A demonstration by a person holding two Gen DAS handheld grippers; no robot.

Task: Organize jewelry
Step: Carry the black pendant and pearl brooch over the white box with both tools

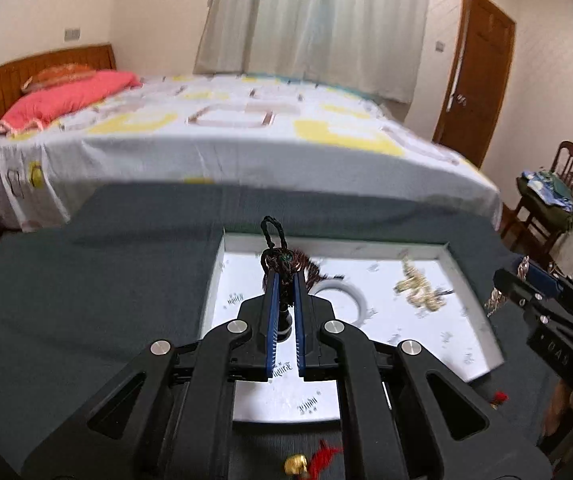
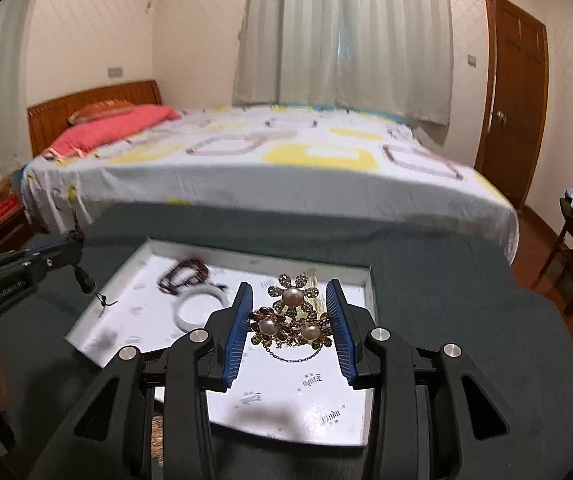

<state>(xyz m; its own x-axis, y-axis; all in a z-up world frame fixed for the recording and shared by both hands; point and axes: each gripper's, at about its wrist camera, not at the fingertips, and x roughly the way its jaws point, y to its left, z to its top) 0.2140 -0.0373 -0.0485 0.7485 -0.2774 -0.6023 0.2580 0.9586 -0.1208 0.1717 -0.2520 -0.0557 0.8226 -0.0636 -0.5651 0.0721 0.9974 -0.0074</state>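
A bedroom is showing behind the work: a bed (image 1: 226,136) with a patterned sheet, a pink pillow (image 1: 70,92), pale curtains (image 1: 310,20) and a brown door (image 1: 474,80). In front, a dark grey cloth (image 1: 86,280) is covering the work surface, and a shallow white tray (image 1: 462,280) is lying on it.

In the left wrist view, the left gripper (image 1: 284,280) is clenching a dark corded pendant (image 1: 274,248); its loop is standing up above the fingertips and its long axis is running along the fingers. The gripper is hovering over the near left part of the tray, so the tray floor is lying directly below and ahead. Inside the tray a white bangle (image 1: 346,296) and a small gold heap (image 1: 418,288) are resting apart from each other. A gold bell with red tassel (image 1: 310,462) is lying on the cloth, outside the near wall. The right gripper (image 1: 522,276) is entering from the right, with something glittering between its fingers.

In the right wrist view, the right gripper (image 2: 290,312) is grasping a pearl flower brooch (image 2: 290,316), lying crosswise between the blue pads (image 2: 238,320), over the right half of the tray (image 2: 370,292). A dark bead bracelet (image 2: 184,274) and the bangle (image 2: 202,308) are sitting at the far left. The left gripper (image 2: 70,248) is holding the pendant, which is dangling over the left wall. The right hand seems nearer to a free spot, probably lowering straight down
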